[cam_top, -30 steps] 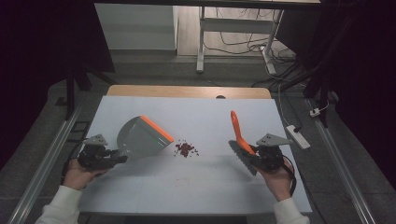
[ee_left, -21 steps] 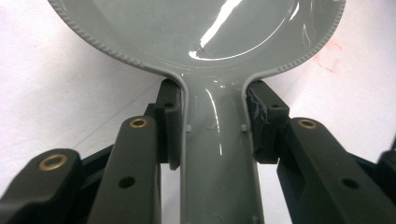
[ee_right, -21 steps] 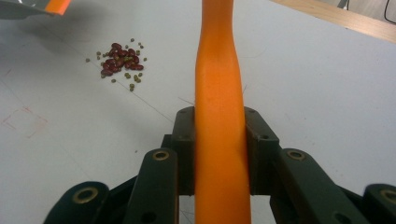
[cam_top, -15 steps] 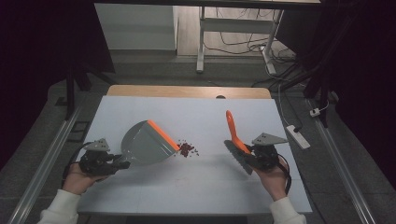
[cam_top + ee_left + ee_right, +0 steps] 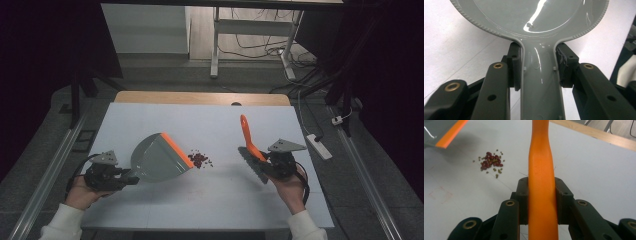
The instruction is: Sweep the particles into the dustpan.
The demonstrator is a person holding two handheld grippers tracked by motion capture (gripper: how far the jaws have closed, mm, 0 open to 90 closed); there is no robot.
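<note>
In the high view, the sweeping is judged barely begun: the small heap of beans (image 5: 200, 159) lies loose on the table (image 5: 150, 120), just at the 3 o'clock side of the dustpan (image 5: 159, 159), whose orange lip faces it. Nothing is seen inside the pan. The left gripper (image 5: 126, 177) is clamped on the pan's handle at the pan's 8 o'clock. The brush (image 5: 250, 150) is held by the right gripper (image 5: 265, 162), apart from the beans at their 3 o'clock, its orange handle pointing toward 12 o'clock and its grey bristles low. The sweep into the pan is left to be done.

In the left gripper view, the grey, glossy dustpan (image 5: 541, 15) is seen pinched at its narrow neck, the jaws pressed on both sides.

In the right gripper view, the orange brush handle (image 5: 541, 175) is gripped between the jaws. The beans (image 5: 490, 162), dark red with a few smaller greenish ones scattered round, lie at 10 o'clock, near the pan's orange lip (image 5: 450, 133).
</note>
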